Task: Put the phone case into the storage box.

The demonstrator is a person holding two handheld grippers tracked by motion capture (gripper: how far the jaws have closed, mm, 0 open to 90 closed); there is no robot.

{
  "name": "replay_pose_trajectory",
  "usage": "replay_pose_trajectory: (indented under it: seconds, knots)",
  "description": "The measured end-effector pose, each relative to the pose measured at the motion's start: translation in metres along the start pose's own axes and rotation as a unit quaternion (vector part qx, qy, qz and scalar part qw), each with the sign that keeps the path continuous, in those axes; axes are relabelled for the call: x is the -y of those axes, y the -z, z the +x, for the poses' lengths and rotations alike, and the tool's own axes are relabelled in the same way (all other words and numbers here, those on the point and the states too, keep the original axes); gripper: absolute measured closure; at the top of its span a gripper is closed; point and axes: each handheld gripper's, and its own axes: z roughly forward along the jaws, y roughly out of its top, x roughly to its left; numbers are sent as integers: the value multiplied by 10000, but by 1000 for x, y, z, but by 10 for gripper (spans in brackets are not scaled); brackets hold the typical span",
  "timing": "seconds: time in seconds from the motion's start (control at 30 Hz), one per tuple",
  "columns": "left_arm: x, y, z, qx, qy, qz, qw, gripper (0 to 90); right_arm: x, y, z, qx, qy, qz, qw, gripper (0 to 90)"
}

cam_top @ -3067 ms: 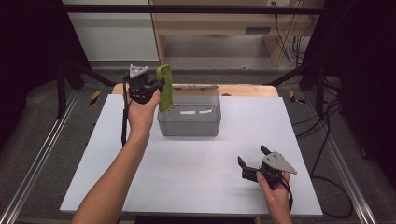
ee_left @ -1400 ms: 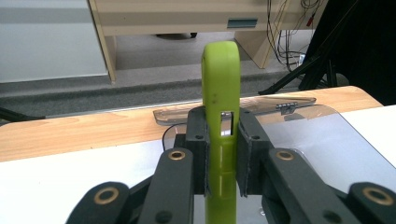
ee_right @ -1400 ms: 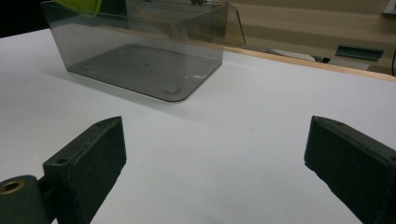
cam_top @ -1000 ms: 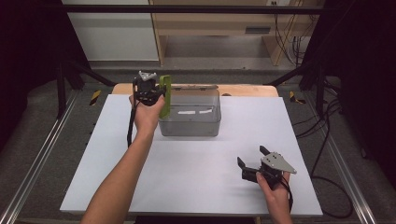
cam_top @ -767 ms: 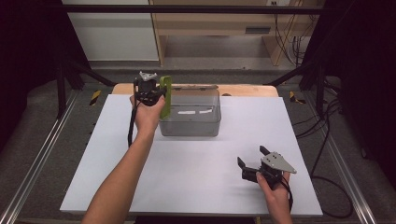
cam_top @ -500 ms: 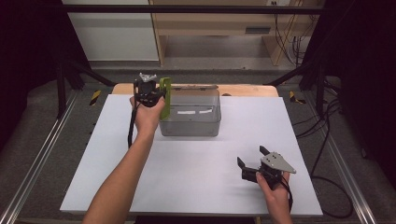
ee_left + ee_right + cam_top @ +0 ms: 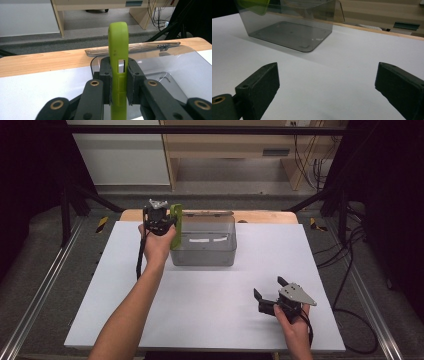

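Observation:
My left gripper (image 7: 169, 223) is shut on a lime-green phone-case-like shell (image 7: 175, 226), held upright and edge-on at the left rim of a clear grey plastic box (image 7: 203, 252). In the left gripper view the green shell (image 7: 118, 50) stands pinched between both pads (image 7: 106, 75), with the box rim (image 7: 175, 51) beyond it. My right gripper (image 7: 268, 287) rests low at the front right of the white table, open and holding nothing. In the right gripper view its jaws stand wide apart around bare table, my right gripper (image 7: 327, 82) facing the box (image 7: 287, 17).
The box's clear lid (image 7: 207, 213) lies behind it on the wooden strip (image 7: 260, 216) along the table's far edge. The white tabletop (image 7: 210, 305) stretches between the box and the right gripper. Black frame legs and cables stand beyond the table.
The left gripper has turned a little and brought the green shell slightly lower against the box's left rim. The right gripper has stayed where it was.

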Motion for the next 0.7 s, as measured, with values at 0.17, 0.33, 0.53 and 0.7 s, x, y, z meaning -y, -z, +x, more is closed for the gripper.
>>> replay_pose_trajectory:
  seconds: [0.17,0.33,0.53,0.7]
  knots:
    - [2,-1,0,2,2,23,10000,775,0,0,0,2,2,-6,10000,59]
    - [3,-2,0,-3,-16,55,10000,775,0,-1,0,-3,5,3,10000,59]
    - [4,-3,0,7,-36,88,10000,775,0,-1,1,-11,5,17,10000,60]
    - [7,-5,0,7,-15,124,9999,775,0,-1,1,-16,-4,36,10000,59]
